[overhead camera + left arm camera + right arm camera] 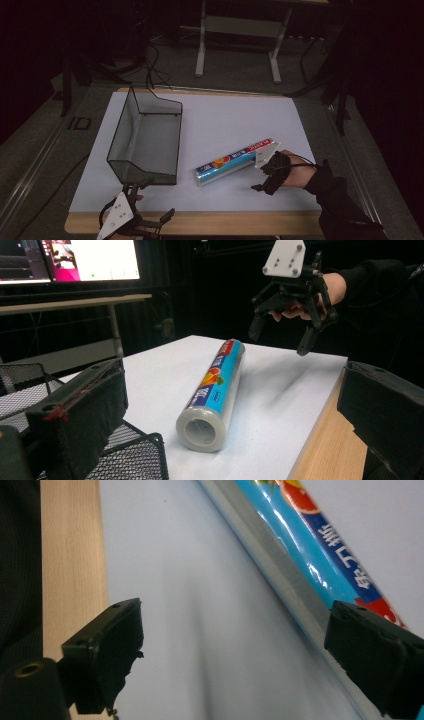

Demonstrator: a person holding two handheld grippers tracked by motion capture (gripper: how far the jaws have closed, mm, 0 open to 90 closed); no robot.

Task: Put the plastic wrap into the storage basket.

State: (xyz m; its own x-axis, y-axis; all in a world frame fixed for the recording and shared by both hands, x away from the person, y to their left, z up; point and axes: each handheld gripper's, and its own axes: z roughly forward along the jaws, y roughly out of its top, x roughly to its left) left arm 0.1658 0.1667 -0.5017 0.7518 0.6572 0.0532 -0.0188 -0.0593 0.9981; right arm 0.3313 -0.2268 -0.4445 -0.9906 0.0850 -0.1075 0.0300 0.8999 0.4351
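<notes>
**Open jaws beside the roll, free surface all round**

The right hand-held gripper (pixel 264 179) hangs just above the white surface (pixel 225 125) at the near-right end of the film roll (pixel 235 161), jaws spread wide and holding nothing. In the right gripper view the roll runs along the far side of one jaw, very close to it, though whether they touch cannot be told; between the jaws lies bare white surface, and behind the other jaw runs the wooden edge (pixel 72 570) of the surface. The roll lies flat, slanting away from this hand-held gripper toward the wire basket (pixel 145 142), with a clear strip between its other end and the basket's near corner.

The left hand-held gripper (pixel 145 205) sits at the near edge of the surface, just at the basket's near corner, jaws likewise well apart and empty. In the left gripper view the roll's open end faces it across open surface, and the right hand-held gripper hovers above the far end.

The roll's far end is partly covered by the grey plate of the right hand-held gripper in the high view. The left hand is cut off by the bottom of that view, and the room beyond the surface is too dark to make out.
</notes>
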